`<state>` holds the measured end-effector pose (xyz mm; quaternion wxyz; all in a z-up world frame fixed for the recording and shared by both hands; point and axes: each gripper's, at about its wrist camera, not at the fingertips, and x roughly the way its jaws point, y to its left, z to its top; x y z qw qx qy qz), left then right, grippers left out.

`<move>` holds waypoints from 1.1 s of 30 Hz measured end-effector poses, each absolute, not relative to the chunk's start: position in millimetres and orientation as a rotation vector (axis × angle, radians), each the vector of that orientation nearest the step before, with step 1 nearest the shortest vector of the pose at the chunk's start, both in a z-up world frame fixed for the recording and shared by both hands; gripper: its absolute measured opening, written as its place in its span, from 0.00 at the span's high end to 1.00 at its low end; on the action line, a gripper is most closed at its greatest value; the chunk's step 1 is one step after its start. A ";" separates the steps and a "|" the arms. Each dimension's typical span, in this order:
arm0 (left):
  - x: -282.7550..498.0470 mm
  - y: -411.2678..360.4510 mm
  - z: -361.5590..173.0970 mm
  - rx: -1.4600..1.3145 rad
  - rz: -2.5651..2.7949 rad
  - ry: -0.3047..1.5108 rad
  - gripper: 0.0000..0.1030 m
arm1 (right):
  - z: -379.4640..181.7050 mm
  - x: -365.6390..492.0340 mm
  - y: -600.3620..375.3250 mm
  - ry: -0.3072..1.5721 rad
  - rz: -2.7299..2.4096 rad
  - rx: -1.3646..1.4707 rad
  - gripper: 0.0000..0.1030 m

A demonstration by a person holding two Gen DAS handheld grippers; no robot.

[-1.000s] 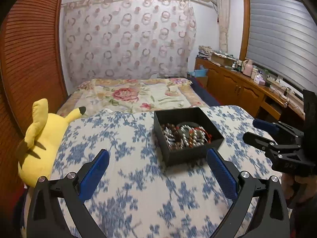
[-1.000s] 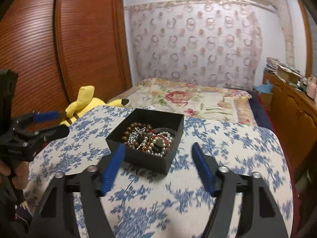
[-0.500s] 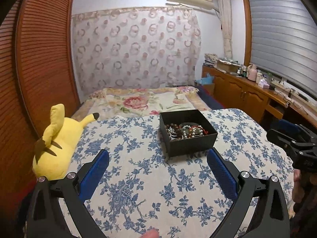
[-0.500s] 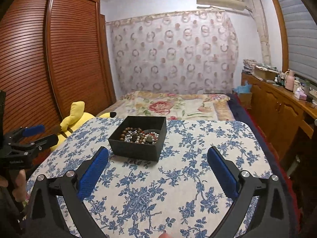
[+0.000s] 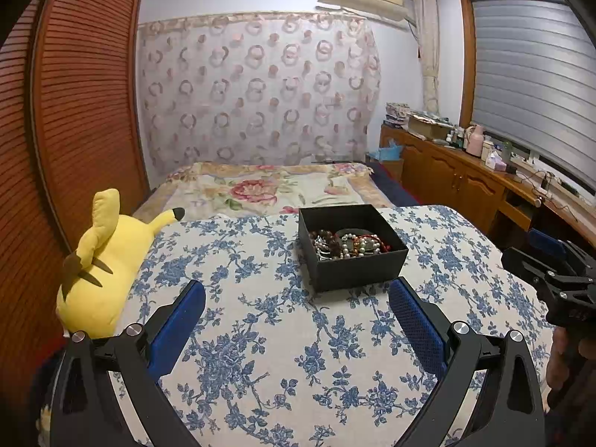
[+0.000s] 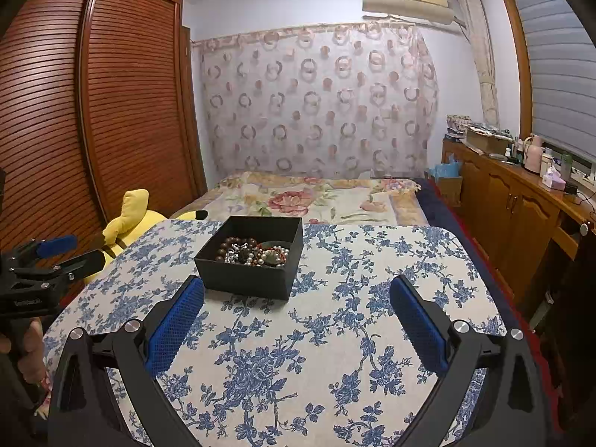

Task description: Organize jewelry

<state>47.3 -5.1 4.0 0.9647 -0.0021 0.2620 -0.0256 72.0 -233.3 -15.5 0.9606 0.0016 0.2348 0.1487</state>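
We see one black box point(image 5: 352, 257) of tangled bead bracelets point(image 6: 255, 253) ahead of two claws, left point(image 5: 296, 298) and right point(image 6: 296, 294), both wide, empty.

We are holding the left gripper point(image 5: 297, 303) wide open over the cloth point(image 5: 260, 354), nothing between its jaws. The box point(image 5: 357, 270) is sitting just ahead, slightly right of centre, with beads point(image 5: 348, 246) piled inside. The plush point(image 5: 104, 260) is lying off to our left. The right gripper point(image 5: 536, 257) is hovering at far right.
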 end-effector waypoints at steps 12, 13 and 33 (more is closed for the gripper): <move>46.5 -5.0 3.7 -0.004 -0.048 0.533 0.08 | -15.6 72.3 -233.0 0.476 0.299 0.003 0.02; 46.3 -5.2 3.8 -0.004 -0.048 0.533 0.08 | -16.1 72.4 -233.0 0.476 0.299 0.002 0.02; 45.3 -0.5 1.4 -0.007 -0.035 0.533 0.08 | -16.2 73.3 -232.2 0.476 0.300 0.003 0.02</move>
